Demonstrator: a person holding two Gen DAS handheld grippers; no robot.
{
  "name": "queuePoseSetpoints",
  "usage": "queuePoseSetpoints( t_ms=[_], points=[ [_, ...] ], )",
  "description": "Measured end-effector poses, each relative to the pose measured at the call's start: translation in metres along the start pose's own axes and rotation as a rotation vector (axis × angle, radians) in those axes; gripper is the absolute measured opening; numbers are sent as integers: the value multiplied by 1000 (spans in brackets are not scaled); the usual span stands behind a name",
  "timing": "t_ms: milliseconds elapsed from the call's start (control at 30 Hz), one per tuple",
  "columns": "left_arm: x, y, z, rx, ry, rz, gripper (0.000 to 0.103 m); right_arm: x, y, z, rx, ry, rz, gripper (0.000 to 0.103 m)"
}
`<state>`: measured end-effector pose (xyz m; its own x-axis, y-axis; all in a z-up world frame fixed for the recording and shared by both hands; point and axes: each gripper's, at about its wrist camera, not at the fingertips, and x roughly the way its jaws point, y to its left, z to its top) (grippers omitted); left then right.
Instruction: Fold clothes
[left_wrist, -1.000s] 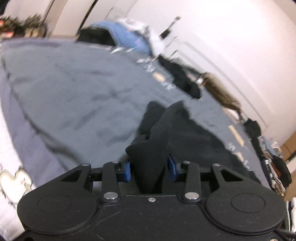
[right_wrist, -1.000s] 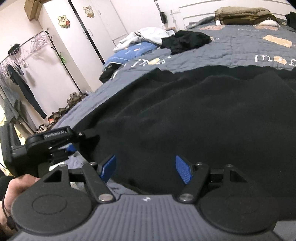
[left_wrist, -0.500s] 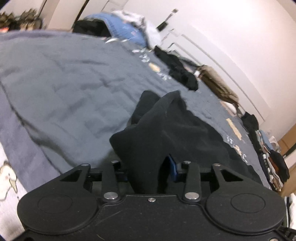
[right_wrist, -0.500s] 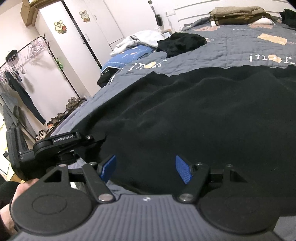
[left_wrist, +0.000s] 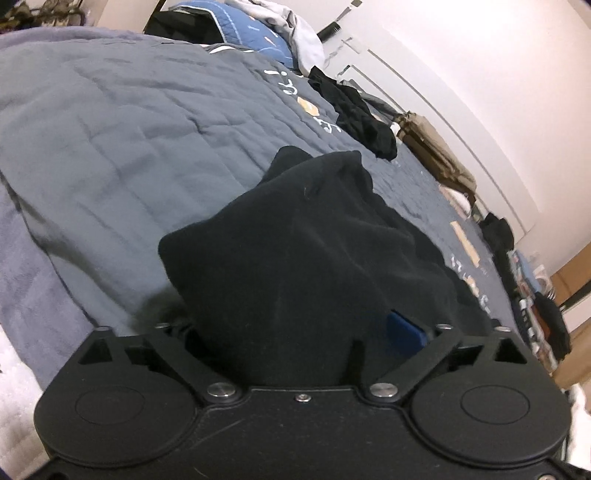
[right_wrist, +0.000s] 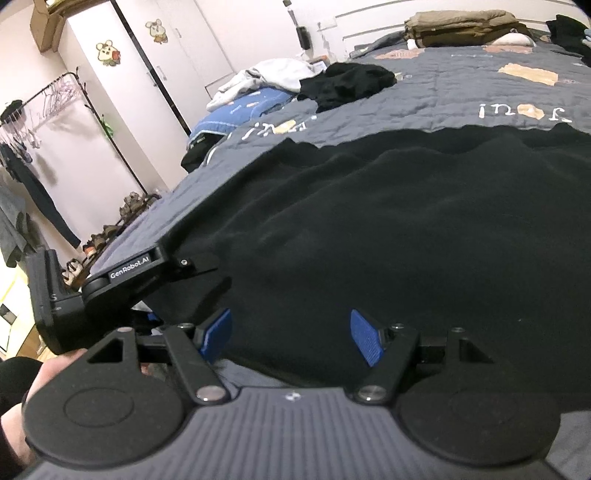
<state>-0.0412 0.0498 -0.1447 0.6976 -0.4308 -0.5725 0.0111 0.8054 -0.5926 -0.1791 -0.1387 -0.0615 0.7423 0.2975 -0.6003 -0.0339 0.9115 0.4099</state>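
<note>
A large black fleece garment (right_wrist: 388, 221) lies spread on the grey quilted bed (right_wrist: 443, 92). In the left wrist view a bunched corner of it (left_wrist: 306, 251) sits between the jaws of my left gripper (left_wrist: 295, 332). The jaws have spread wide, with one blue pad (left_wrist: 404, 332) showing and the other hidden by cloth. The left gripper also shows in the right wrist view (right_wrist: 147, 273), at the garment's left corner. My right gripper (right_wrist: 291, 338) is open and empty, its blue pads just over the garment's near edge.
A black clothing heap (right_wrist: 347, 83), a white garment (right_wrist: 273, 74) and a blue pillow (right_wrist: 236, 114) lie at the bed's far end. Folded tan clothes (right_wrist: 461, 22) sit by the wall. A clothes rack (right_wrist: 48, 122) and a wardrobe (right_wrist: 133, 85) stand at the left.
The left gripper's jaws have spread from shut to wide apart, and the bunched black cloth now fills more of its view. The right gripper stayed open and moved slightly closer to the garment.
</note>
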Motion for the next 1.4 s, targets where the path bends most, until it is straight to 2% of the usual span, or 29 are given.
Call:
queuePoseSetpoints(
  t_ms=[67,100,167,200,367,433,533,567,633,667,700,733,867,1033,1400],
  points=[
    [-2,1,2,-22,-17,11,99,-4,-1,-1,-2,-6,-2,70],
    [-4,2,2,-32,-30,20,95,-5,-2,-2,-1,-6,-3,70],
    [-7,3,1,-36,-52,53,65,-7,-4,-2,1,-6,-9,70],
    [-7,2,1,-27,-55,61,44,-8,-6,-3,3,-6,-12,70],
    [-5,3,2,-41,-50,71,44,-14,-12,-4,14,-16,-17,70],
    [0,7,2,-62,-30,63,52,-15,-14,-4,19,-18,-15,70],
    [5,7,4,-56,-23,58,51,-15,-16,-4,26,-21,-10,70],
    [5,6,5,-52,-25,55,50,-15,-17,-4,26,-21,-9,70],
    [2,3,4,-31,-41,48,35,-15,-17,-4,25,-19,-8,70],
    [-1,-1,4,-6,-58,48,31,-16,-18,-4,26,-21,-5,70],
    [-4,-5,3,19,-77,47,22,-17,-19,-4,29,-23,-4,70],
    [-8,-11,2,45,-97,44,19,-18,-20,-4,34,-25,-3,70],
    [-18,-37,-6,190,-174,57,17,-23,-27,-2,64,-38,4,70],
    [-18,-73,-23,395,-213,117,17,-32,-38,-3,99,-49,2,70],
    [-15,-101,-33,449,-196,100,17,-57,-58,-7,104,-84,-60,70]
  ],
)
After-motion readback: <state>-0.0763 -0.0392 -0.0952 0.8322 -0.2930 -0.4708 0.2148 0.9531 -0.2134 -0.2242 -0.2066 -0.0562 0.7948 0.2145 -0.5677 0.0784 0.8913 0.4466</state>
